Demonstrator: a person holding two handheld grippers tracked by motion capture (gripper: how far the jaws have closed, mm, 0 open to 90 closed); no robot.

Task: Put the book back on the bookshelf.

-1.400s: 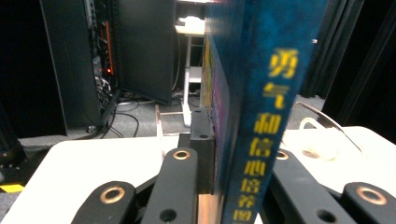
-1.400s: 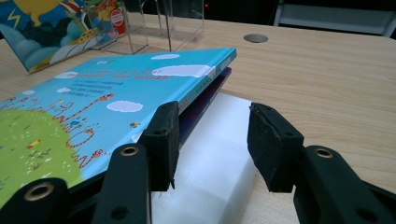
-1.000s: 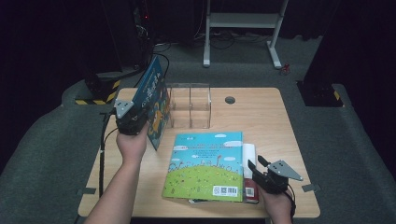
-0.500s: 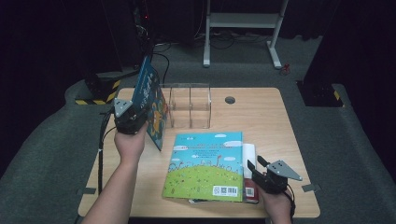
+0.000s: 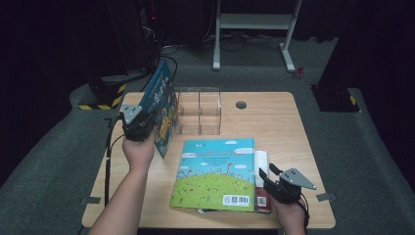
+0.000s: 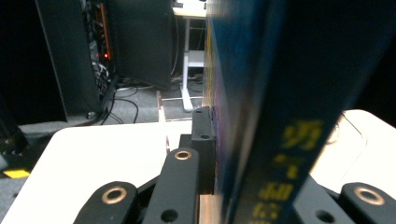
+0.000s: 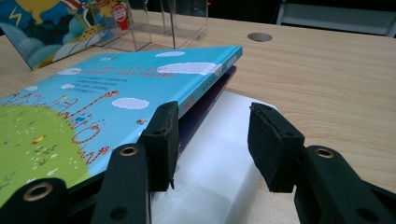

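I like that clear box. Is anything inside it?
Empty. Through the clear box you see just the table. The book in the left gripper is beside it, not in.

Glossy paper book [image 5: 164,110], clear plastic holder [image 5: 199,110], matt wooden table [image 5: 274,122].

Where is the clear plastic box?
In the high view, the clear box stands at the table's far middle, just right of the upright book in the left gripper.

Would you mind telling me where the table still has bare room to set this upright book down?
Bare wood lies right of the clear organiser, around the cable hole, and along the table's right edge. The front left corner is free too. The stacked books crowd the middle front.
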